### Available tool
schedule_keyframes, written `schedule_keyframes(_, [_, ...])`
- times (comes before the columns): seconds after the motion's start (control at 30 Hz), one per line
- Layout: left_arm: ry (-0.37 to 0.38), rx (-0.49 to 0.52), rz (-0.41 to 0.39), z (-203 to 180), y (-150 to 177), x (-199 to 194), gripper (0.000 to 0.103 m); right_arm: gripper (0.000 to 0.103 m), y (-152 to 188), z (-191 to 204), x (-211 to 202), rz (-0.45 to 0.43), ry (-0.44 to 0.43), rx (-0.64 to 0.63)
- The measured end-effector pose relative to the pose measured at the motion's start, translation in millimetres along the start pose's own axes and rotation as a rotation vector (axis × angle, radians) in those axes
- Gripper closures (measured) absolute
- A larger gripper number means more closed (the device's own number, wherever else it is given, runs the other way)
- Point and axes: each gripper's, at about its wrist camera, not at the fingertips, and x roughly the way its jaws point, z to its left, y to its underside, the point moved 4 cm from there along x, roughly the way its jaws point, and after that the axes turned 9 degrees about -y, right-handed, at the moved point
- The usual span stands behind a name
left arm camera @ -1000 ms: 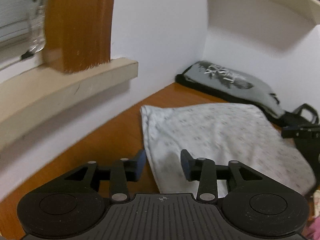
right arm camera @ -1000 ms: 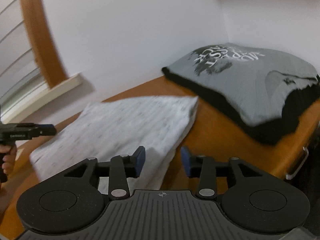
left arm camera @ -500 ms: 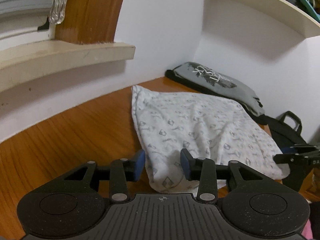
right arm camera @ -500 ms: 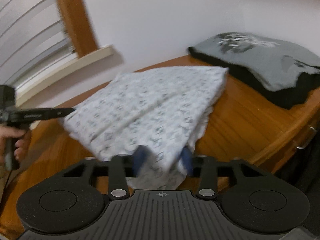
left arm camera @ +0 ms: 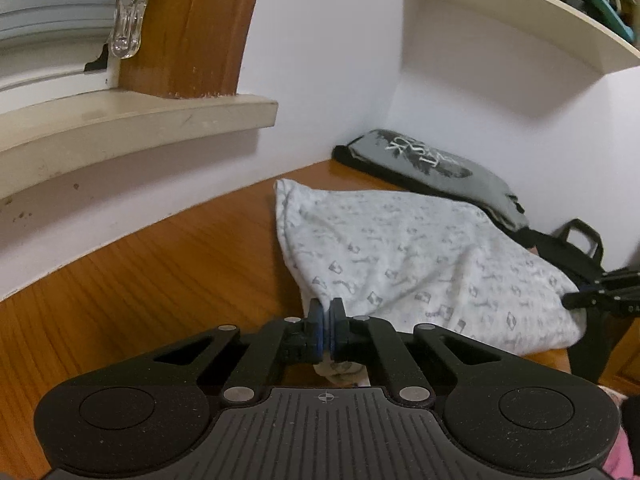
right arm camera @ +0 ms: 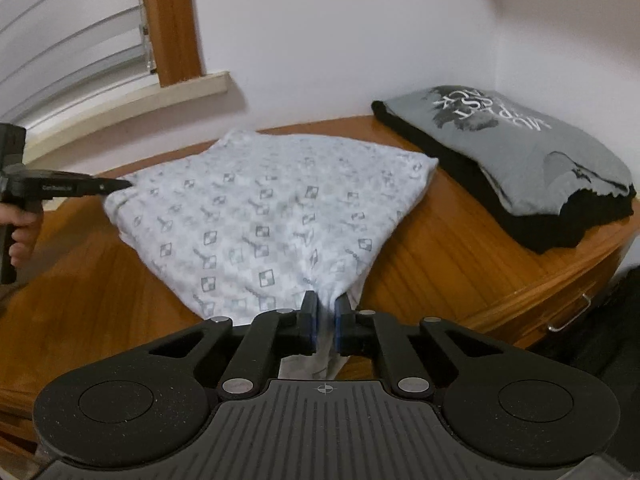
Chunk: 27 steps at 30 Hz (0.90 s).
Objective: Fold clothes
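A white garment with a grey pattern lies folded on the wooden tabletop. My left gripper is shut on its near left corner, with cloth bunched between the blue pads. In the right wrist view the same garment spreads ahead. My right gripper is closing its jaws on the near right corner, and the cloth is pinched between them. Each gripper shows in the other's view: the right gripper at the cloth's right edge, the left gripper at its left edge, held by a hand.
A folded grey printed T-shirt on black clothes lies in the far corner by the white walls. A window sill juts out on the left and a bookshelf hangs above. A black bag stands past the table's right edge.
Both grippers moved in onto the garment's near corners and went from open to closed on the cloth. The corners now bunch up between the pads.
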Motion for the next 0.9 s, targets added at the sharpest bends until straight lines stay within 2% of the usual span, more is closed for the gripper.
schedule_keyframes(0.07, [-0.01, 0.0, -0.01, 2, -1, -4, 0.098, 0.083, -5, -2, -5, -0.014, 0.02, 0.004])
schedule_keyframes(0.2, [-0.039, 0.033, -0.08, 0, -6, -24, 0.098, 0.08, -18, 7, -21, -0.093, 0.044, -0.038])
schedule_keyframes(0.27, [-0.027, 0.061, -0.102, -7, -6, -35, 0.098, 0.068, -20, 19, -20, -0.099, 0.003, -0.06])
schedule_keyframes(0.37, [-0.002, 0.121, -0.1, -20, 0, -43, 0.098, 0.064, -15, 44, -8, -0.071, -0.053, -0.128])
schedule_keyframes(0.4, [0.002, 0.132, -0.091, -22, 3, -42, 0.095, 0.064, -13, 53, -2, -0.055, -0.058, -0.162])
schedule_keyframes(0.47, [0.005, 0.148, -0.072, -25, 10, -38, 0.075, 0.062, -5, 65, 10, -0.026, -0.065, -0.22])
schedule_keyframes(0.5, [0.005, 0.154, -0.061, -26, 13, -36, 0.074, 0.062, -2, 66, 14, -0.015, -0.059, -0.239])
schedule_keyframes(0.6, [0.012, 0.156, -0.04, -26, 18, -29, 0.074, 0.06, 7, 70, 25, 0.008, -0.043, -0.29])
schedule_keyframes(0.73, [0.026, 0.139, -0.024, -21, 23, -22, 0.075, 0.06, 7, 66, 24, -0.005, -0.051, -0.281])
schedule_keyframes(0.8, [0.029, 0.14, -0.025, -20, 23, -19, 0.081, 0.06, 11, 67, 22, -0.007, -0.049, -0.285])
schedule_keyframes(0.87, [0.023, 0.147, -0.035, -20, 22, -20, 0.093, 0.06, 12, 68, 22, -0.007, -0.048, -0.288])
schedule_keyframes(0.9, [0.018, 0.146, -0.04, -20, 21, -22, 0.096, 0.06, 12, 68, 22, -0.007, -0.048, -0.289])
